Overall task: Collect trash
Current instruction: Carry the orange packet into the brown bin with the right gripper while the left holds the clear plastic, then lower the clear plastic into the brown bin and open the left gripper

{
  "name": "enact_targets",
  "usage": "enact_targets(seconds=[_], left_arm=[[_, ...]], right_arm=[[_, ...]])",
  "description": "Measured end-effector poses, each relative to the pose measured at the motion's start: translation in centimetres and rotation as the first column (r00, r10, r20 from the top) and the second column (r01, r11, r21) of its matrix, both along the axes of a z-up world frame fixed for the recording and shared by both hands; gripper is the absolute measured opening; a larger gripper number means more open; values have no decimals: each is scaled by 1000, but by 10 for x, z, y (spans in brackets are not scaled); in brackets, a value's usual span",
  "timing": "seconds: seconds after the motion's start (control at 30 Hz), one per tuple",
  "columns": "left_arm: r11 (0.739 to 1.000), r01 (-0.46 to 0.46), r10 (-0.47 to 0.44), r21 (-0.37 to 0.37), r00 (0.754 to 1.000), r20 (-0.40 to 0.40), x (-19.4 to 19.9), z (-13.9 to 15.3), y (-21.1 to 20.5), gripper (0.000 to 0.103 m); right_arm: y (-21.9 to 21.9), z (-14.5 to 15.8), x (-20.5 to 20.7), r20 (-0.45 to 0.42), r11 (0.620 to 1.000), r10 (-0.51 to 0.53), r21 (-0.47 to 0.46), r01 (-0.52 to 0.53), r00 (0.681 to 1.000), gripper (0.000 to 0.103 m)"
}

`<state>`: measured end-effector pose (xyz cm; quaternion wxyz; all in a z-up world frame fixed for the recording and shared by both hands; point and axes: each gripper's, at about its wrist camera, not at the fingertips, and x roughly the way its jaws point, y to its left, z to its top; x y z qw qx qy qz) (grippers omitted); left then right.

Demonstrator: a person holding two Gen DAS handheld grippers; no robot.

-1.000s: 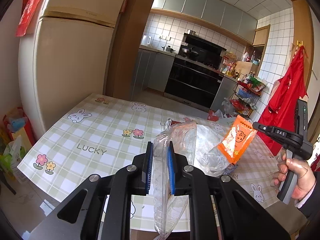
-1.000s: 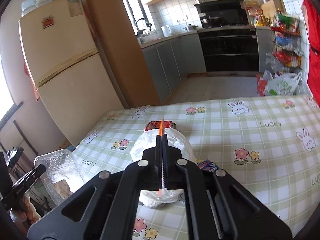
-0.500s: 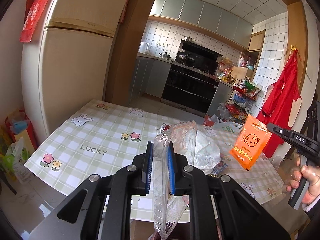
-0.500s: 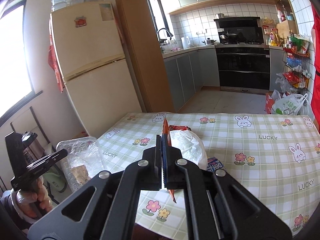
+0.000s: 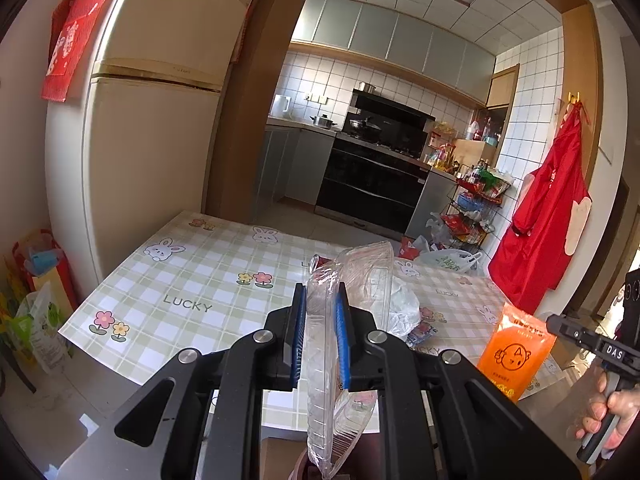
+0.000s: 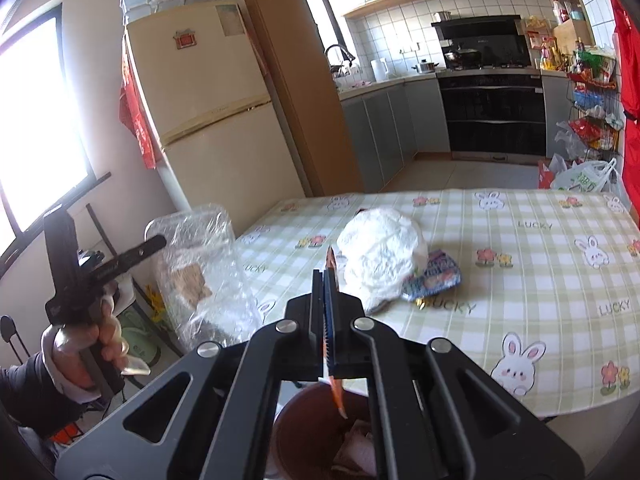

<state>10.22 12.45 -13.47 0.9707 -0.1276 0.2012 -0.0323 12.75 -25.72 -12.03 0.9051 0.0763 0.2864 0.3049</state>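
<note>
A: A home kitchen: the table's green-checked cloth with rabbits and flowers (image 6: pixel 532 264) fills the middle, with the cream fridge (image 5: pixel 152 152) and black oven (image 6: pixel 496 108) behind. What's nearest?

B: In the right wrist view, a round brown bin (image 6: pixel 320 432) sits right under the right gripper (image 6: pixel 329 312). Its jaws are pinched fully together on a flat orange snack packet (image 6: pixel 335 392), whose lower corner hangs over the bin mouth.

A: And the other one?

B: The left gripper (image 5: pixel 320 336) is nearly closed, its blue pads clamping a clear crumpled plastic tray (image 5: pixel 332 360). A dark rim shows just below that too, probably the same bin, though I can't be sure.

A: What changed in the last second?

B: Both hands drew back from the table. The packet was over the cloth then; now it is off the edge, above the bin. The tray has pulled away from the tabletop too.

A: So, the task?

B: I'd judge both pieces are ready to drop. Farther out, a white crumpled plastic bag (image 6: pixel 380 256) and a blue printed wrapper (image 6: pixel 436 272), touching each other, remain on the cloth to collect.
</note>
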Motion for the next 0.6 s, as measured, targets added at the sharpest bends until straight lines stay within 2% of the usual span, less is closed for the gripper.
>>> enact_targets(seconds=[0.3,0.5,0.57,0.6], left_arm=[[1000,25,-25,-4,1000,-4,-4,1,-9,14],[999,32,-32,-10,999,-13,-5,-1,-12,14],[999,36,-36,-14,999,-18,-5,-2,-12,14],[999,39,-40,-14,999,-20,-4,-3,-12,14]], right_arm=[[18,-25,-12,-75,998,44,-38,-47,996,5],[27,-31,-10,-79,997,40,-68,-45,996,6],[27,-31,-8,-79,997,23,-74,-29,997,13],[26,-31,-8,-79,997,20,-67,-25,997,24]])
